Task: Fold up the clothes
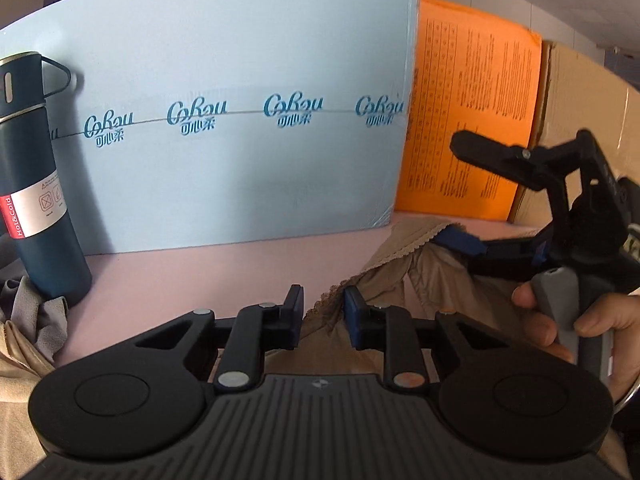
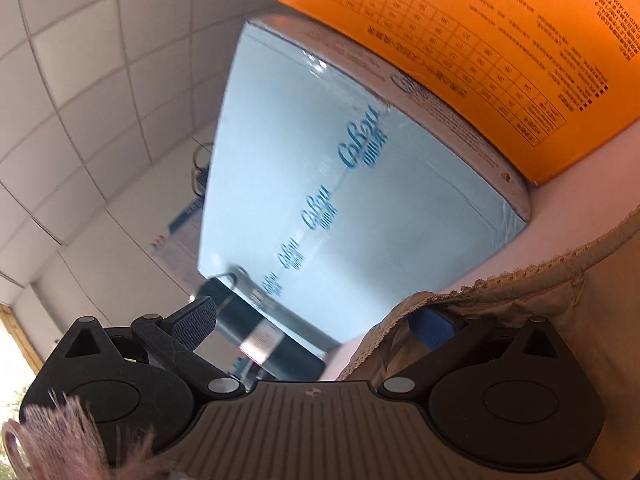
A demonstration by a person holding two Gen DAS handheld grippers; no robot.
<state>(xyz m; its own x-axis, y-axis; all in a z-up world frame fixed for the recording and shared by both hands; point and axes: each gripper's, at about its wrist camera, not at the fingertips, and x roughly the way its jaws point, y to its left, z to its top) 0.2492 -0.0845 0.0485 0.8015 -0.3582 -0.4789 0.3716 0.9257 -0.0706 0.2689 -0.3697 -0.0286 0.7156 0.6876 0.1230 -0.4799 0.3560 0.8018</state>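
Note:
A beige garment (image 1: 400,264) with a lace hem lies rumpled on the pink table (image 1: 180,280). In the left wrist view my left gripper (image 1: 323,308) is low over the table, and its jaws stand narrowly apart. The lace hem runs through the gap and the pads do not press on it. My right gripper (image 1: 456,192) comes in from the right, held by a hand (image 1: 560,328), with its jaws wide apart. Its blue-padded lower finger is tucked under a fold of the garment and its upper finger is in the air. The right wrist view shows the same open right gripper (image 2: 316,324) with the garment (image 2: 520,300) draped over one finger.
A dark blue flask (image 1: 36,184) stands at the left, next to a grey cloth (image 1: 36,312). A light blue carton (image 1: 240,120), an orange box (image 1: 472,120) and a brown cardboard box (image 1: 580,120) wall off the back of the table.

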